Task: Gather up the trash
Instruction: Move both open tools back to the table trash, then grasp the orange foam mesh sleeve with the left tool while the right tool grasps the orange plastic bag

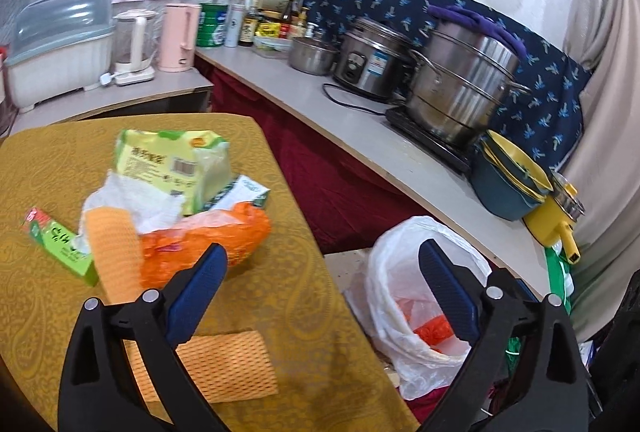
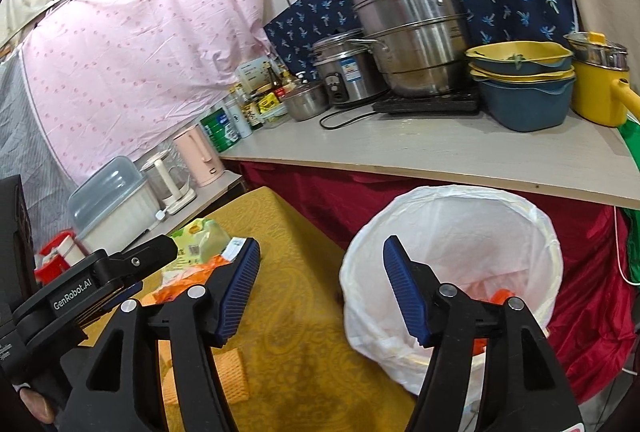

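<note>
- The left gripper [image 1: 322, 264], black-armed with blue ribbed pads, has its jaws spread wide with nothing between them.
- Ahead of it and to its left, on the bench covered in a mustard-yellow patterned cloth [image 1: 280, 272], lies a heap of trash: a crumpled orange plastic bag [image 1: 208, 238], a pale green printed food wrapper [image 1: 172, 164] with a barcode, crumpled white paper [image 1: 132, 200] and a small green carton [image 1: 60, 246] at the far left.
- An orange mesh cloth [image 1: 220, 364] lies flat on the bench just under the left gripper's left finger, and a second piece of the same cloth [image 1: 114, 252] stands up against the heap.
- Under the left gripper's right finger, off the bench edge, sits a white plastic bin liner [image 1: 400, 264] with orange scraps inside.
- The right gripper [image 2: 320, 284] is also parted and empty; its right finger hangs over the liner's open mouth [image 2: 460, 216], its left finger over the yellow cloth.
- To the right gripper's left, the trash heap [image 2: 200, 244] shows partly behind the other gripper's black body [image 2: 104, 280].
- Beyond both grippers a pale counter [image 2: 440, 152] carries steel pots [image 2: 412, 32], stacked blue and yellow bowls [image 2: 524, 88] and bottles.
</note>
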Demonstrator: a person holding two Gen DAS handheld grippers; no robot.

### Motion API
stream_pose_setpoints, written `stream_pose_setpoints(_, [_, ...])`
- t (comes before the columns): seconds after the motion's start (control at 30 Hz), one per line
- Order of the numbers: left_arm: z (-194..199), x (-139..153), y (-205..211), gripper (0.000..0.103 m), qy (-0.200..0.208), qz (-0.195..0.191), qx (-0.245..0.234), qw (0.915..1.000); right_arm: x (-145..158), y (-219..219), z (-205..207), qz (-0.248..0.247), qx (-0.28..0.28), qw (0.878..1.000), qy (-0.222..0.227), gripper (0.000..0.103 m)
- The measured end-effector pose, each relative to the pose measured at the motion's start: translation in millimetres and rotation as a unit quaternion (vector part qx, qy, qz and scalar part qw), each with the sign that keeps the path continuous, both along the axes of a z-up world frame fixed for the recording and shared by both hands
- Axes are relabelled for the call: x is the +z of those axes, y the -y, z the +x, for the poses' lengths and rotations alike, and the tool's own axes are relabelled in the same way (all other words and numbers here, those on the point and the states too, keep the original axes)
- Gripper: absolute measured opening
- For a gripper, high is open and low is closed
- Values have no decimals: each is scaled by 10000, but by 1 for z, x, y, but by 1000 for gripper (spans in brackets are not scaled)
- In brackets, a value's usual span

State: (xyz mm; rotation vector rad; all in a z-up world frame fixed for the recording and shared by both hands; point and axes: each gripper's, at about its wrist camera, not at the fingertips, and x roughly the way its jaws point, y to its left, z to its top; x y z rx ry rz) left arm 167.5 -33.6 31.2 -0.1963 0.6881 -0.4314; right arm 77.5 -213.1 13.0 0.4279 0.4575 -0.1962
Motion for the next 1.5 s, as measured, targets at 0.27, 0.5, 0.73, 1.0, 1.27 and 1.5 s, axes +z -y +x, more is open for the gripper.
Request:
stream_pose_setpoints(0.27, [12,-17,-72,94,-377,-160,620,9972,1,-45,22,-62,444,9990,-88,66])
stream_pose_setpoints(0.5, [18,-37,-123,94,-621,-157,1023,9927,-8,-83,43,-41,816,9964,-228,67])
stream_pose_setpoints(0.73, [24,-61,-150,94,-913,-161,1239,9880,-22,-114,66,-34,1109,9928,-442,67])
stream_pose_setpoints(1.0, [40,-91,-160,94,-1309,-208,1272,9830,-48,-127,92,50,1253,9891,-767,67])
stream_pose_setpoints(1.27, [57,-114,-158,93,-1665,-373,1257,9773,-57,-129,114,344,1200,9887,-830,76])
stream_pose_setpoints(1.5, [64,-129,-153,71,-1888,-469,1015,9756,-60,-132,134,458,1184,9881,-873,78])
